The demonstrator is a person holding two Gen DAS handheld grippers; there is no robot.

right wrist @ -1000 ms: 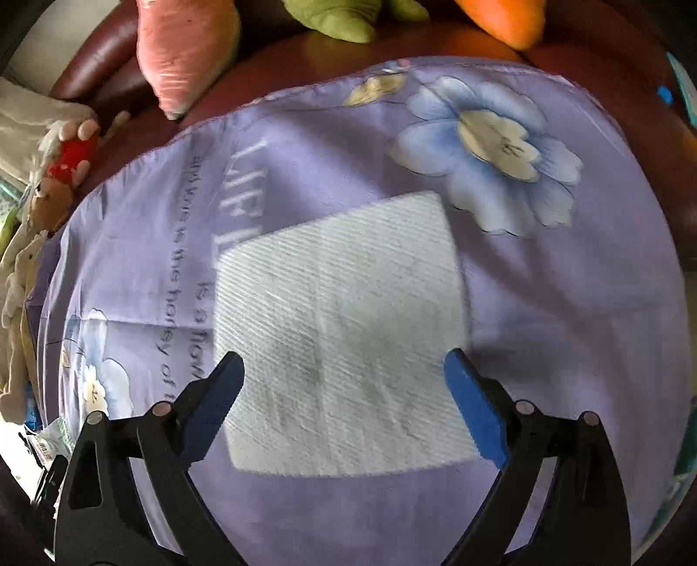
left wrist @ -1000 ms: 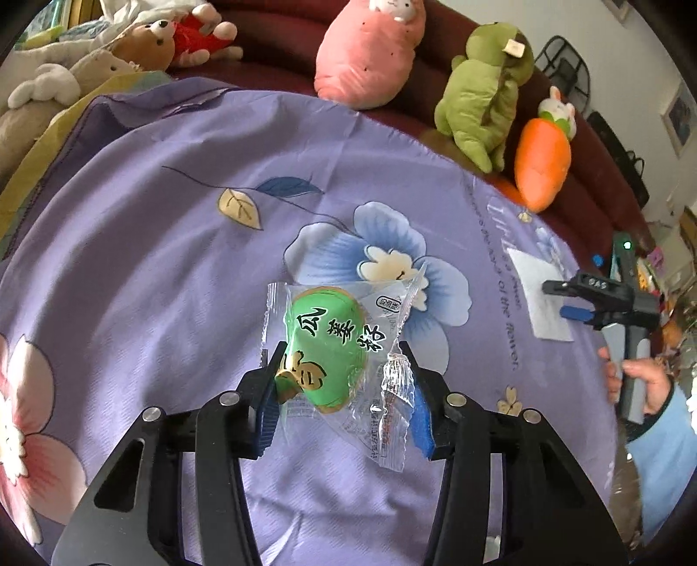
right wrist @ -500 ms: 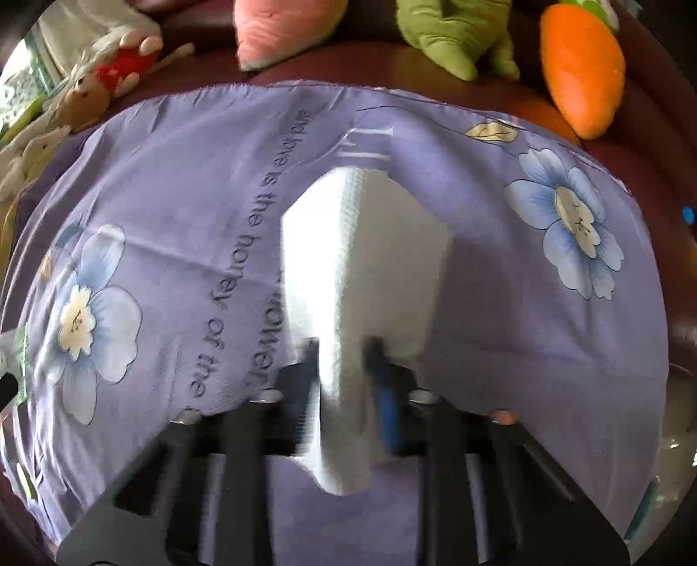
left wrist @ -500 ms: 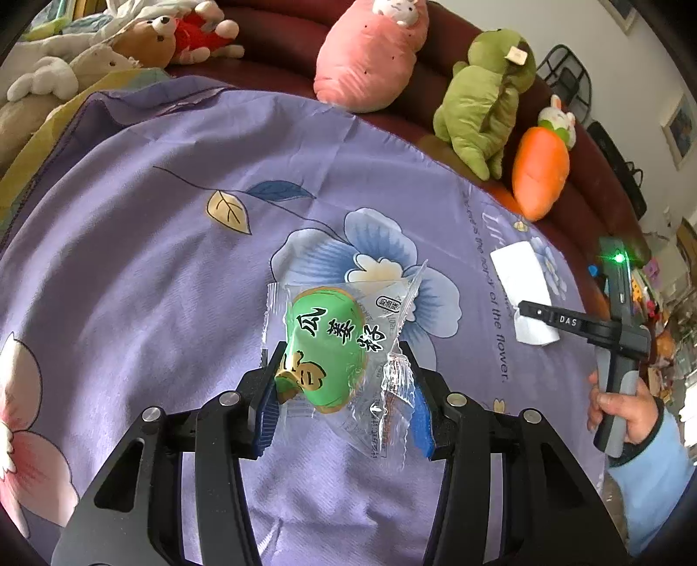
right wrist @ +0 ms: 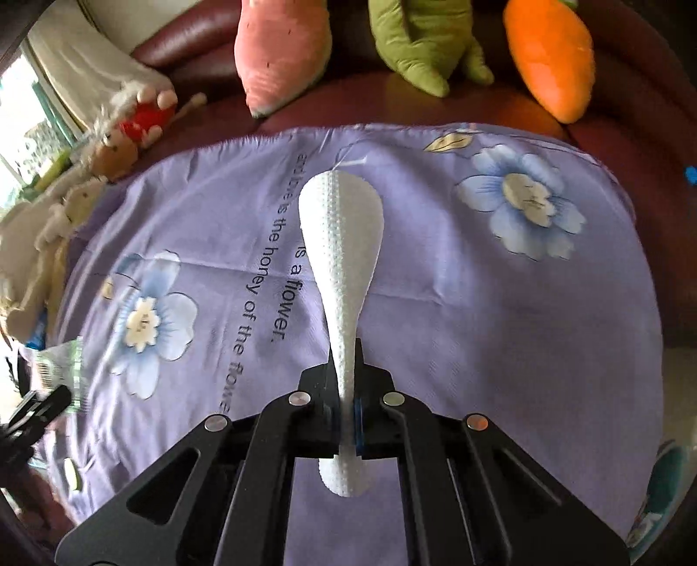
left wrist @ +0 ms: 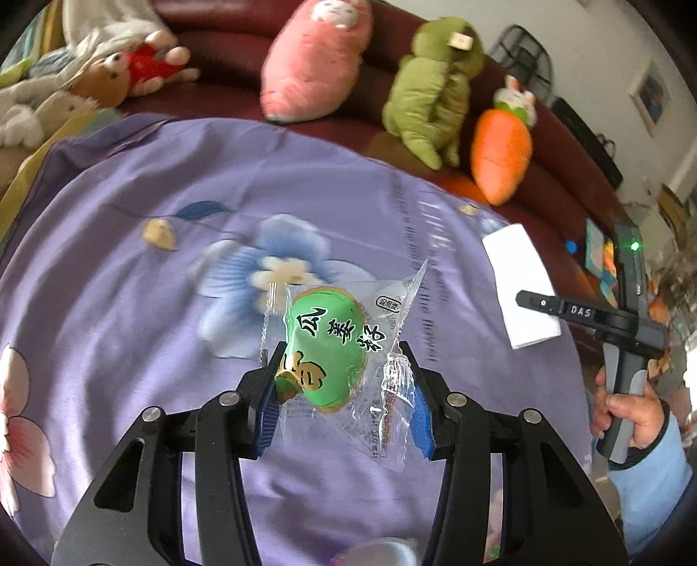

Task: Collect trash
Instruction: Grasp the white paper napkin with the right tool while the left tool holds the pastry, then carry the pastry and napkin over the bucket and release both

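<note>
A clear snack wrapper (left wrist: 326,339) with a green pastry inside hangs above the purple flowered cloth (left wrist: 130,283), my left gripper (left wrist: 340,383) shut on it. In the right wrist view, the jaws of my right gripper (right wrist: 346,392) are closing tight on a white dimpled napkin (right wrist: 344,226), pinched into a fold and raised off the cloth (right wrist: 479,304). The left wrist view also shows that right gripper (left wrist: 529,301) at the far right, held by a hand (left wrist: 631,409), with the napkin (left wrist: 518,278) in it. My left gripper (right wrist: 39,405) and its wrapper (right wrist: 61,370) show at the left edge.
Behind the cloth runs a dark red sofa (left wrist: 226,26) with a pink plush (left wrist: 313,61), a green plush (left wrist: 431,82), an orange carrot plush (left wrist: 501,152) and a teddy bear (left wrist: 109,78). Small clutter lies off the cloth's right edge.
My right gripper went from open over the flat napkin to shut on it, folding it and lifting it off the cloth. My left gripper rose a little with the wrapper.
</note>
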